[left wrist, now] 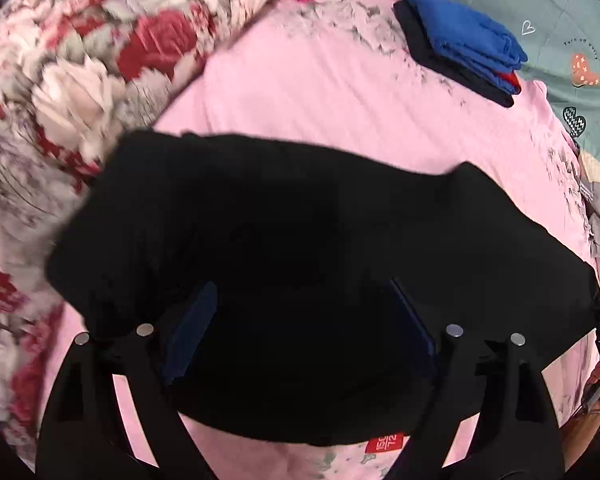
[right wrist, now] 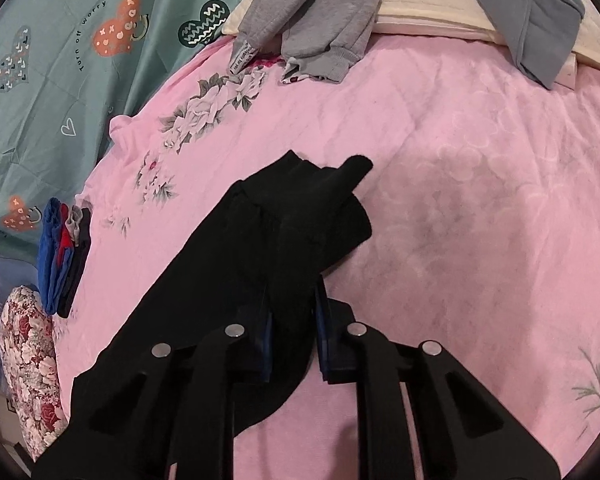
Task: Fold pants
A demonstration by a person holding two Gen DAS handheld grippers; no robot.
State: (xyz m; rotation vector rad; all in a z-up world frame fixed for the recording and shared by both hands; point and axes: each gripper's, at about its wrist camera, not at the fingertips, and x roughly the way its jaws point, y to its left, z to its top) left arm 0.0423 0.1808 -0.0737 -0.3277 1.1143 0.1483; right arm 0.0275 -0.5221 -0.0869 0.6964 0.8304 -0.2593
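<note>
Black pants (left wrist: 284,232) lie across the pink floral bedsheet (left wrist: 320,92). A red size tag (left wrist: 384,442) shows at their near edge. My left gripper (left wrist: 304,320) hangs over the cloth with its blue-padded fingers (left wrist: 192,332) wide apart, gripping nothing. In the right wrist view the pants (right wrist: 260,248) run from lower left to a bunched end at centre. My right gripper (right wrist: 294,332) is shut on a fold of the pants, cloth pinched between its fingers (right wrist: 324,340).
A stack of folded blue, red and dark clothes (left wrist: 464,44) sits at the far side of the sheet, also in the right wrist view (right wrist: 62,256). A red floral quilt (left wrist: 60,100) lies left. Grey garments (right wrist: 312,20) and a teal heart-print blanket (right wrist: 60,60) lie beyond.
</note>
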